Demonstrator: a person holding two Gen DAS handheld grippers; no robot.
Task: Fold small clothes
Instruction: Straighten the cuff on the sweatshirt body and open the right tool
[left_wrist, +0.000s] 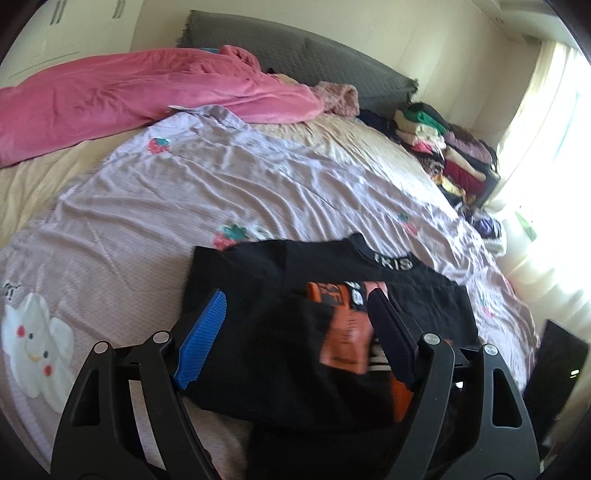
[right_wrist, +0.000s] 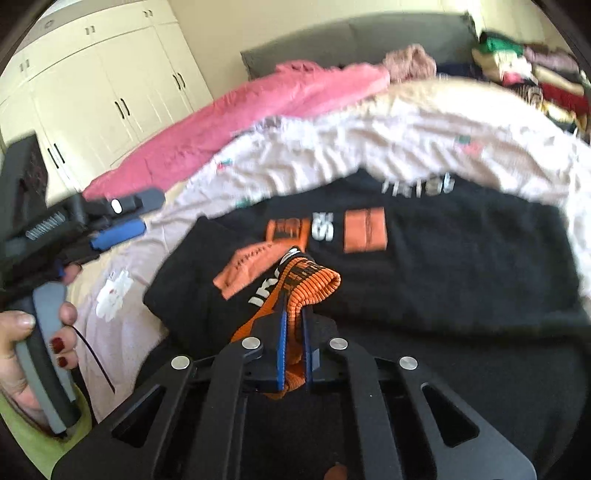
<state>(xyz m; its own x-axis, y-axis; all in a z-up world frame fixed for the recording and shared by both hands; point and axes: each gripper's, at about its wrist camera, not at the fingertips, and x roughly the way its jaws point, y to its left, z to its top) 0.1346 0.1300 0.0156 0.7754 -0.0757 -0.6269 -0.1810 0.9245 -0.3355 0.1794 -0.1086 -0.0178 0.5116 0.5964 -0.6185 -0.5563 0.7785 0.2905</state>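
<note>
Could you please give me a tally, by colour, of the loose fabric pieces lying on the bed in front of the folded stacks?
Black top with orange patches, its orange ribbed cuff pinched by the right gripper: 1
Pink fleece blanket: 1
Lilac strawberry-print sheet: 1
Dusty-pink fuzzy piece: 1
Total: 4

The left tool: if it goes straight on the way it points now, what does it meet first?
Most likely the black garment on the bed. The left tool is open, its fingers over the cloth near the orange print. How far above the cloth it is, I cannot tell.
</note>
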